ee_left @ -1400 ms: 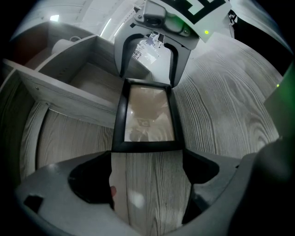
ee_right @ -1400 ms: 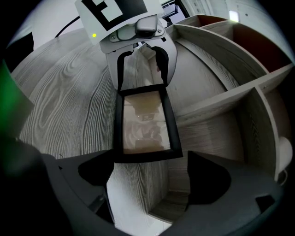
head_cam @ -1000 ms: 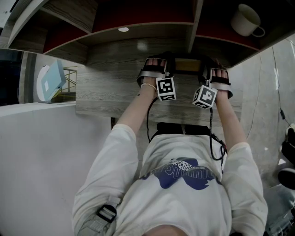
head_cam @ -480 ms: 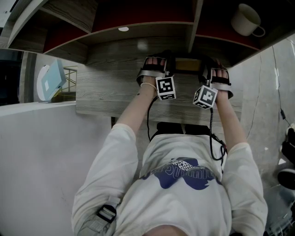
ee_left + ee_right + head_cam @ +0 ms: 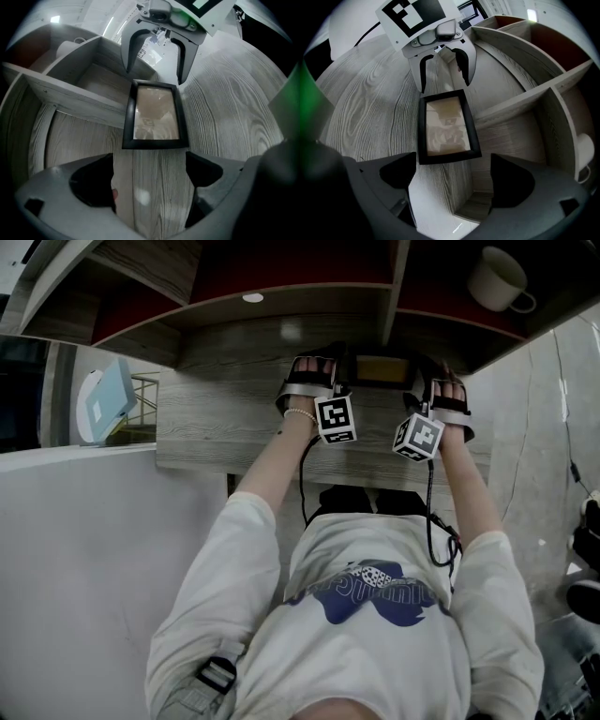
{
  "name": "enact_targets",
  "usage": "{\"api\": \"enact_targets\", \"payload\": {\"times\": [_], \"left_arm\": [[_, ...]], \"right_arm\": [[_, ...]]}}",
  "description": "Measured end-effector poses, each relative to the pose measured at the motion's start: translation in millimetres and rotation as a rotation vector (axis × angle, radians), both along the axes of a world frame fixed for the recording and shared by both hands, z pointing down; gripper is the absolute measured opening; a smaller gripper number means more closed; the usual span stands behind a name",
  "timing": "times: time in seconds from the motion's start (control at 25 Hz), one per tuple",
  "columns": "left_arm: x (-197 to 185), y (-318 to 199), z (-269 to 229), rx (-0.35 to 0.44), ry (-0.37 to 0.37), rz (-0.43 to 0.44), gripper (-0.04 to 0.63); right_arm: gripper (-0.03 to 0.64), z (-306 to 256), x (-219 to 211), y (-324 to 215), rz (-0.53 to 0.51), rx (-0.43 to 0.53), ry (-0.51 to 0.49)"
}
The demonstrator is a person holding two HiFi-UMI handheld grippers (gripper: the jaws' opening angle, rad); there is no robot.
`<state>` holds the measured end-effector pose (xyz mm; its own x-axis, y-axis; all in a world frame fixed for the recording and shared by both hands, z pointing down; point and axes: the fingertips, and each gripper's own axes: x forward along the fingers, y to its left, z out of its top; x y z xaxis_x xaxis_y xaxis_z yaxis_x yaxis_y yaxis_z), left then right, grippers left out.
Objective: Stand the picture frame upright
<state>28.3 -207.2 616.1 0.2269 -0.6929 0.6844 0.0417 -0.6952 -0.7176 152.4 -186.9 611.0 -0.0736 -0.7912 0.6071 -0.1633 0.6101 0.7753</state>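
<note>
Left tongs (image 5: 150, 161) and right tongs (image 5: 453, 165) gape, picture frame (image 5: 155, 116) flat lengthwise between.

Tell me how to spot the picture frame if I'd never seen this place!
Find the grey wooden desk under the cubby shelves. On it, between the left gripper and the right gripper, the picture frame lies flat. It's the only black-edged rectangle with shiny glass; the white mug sits up in a shelf instead.

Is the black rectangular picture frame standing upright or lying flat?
Lying flat: the black rectangular picture frame rests glass-up on the grey wood-grain desktop.
</note>
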Motion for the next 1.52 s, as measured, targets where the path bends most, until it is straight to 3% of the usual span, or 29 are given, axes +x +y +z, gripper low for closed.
{"api": "enact_targets", "payload": {"times": [0.12, 0.28, 0.56, 0.88, 1.2, 1.28, 1.36, 1.52], "left_arm": [[-2.9, 5.5, -6.8, -0.009, 0.015, -0.016, 0.466], [-3.3, 12.9, -24.3, -0.013, 0.095, -0.068, 0.466], [0.2, 23.5, -82.8, 0.042, 0.369, -0.206, 0.465], [2.8, 33.4, -142.3, 0.063, 0.712, -0.362, 0.464], [10.1, 45.7, -181.6, 0.034, 0.951, -0.44, 0.462], [14.4, 51.0, -187.4, 0.017, 0.999, -0.435, 0.46], [18.1, 55.4, -189.9, -0.003, 1.032, -0.432, 0.458], [21.4, 60.5, -187.7, -0.035, 1.06, -0.439, 0.446]], "right_arm": [[0.457, -8.6, -0.9, 5.0, 0.021, -0.006, -0.049], [0.457, -34.3, 1.5, 7.6, 0.126, -0.003, -0.236], [0.457, -91.3, 17.0, 9.2, 0.306, 0.027, -0.511], [0.454, -140.4, 39.9, 12.0, 0.532, -0.021, -0.893], [0.449, -168.6, 37.9, 30.8, 0.567, -0.075, -1.11], [0.401, -172.7, 36.5, 34.9, 0.57, -0.068, -1.132], [0.218, -176.5, 37.5, 37.7, 0.576, -0.04, -1.136], [0.203, -179.1, 32.4, 40.5, 0.572, -0.047, -1.16]]}}
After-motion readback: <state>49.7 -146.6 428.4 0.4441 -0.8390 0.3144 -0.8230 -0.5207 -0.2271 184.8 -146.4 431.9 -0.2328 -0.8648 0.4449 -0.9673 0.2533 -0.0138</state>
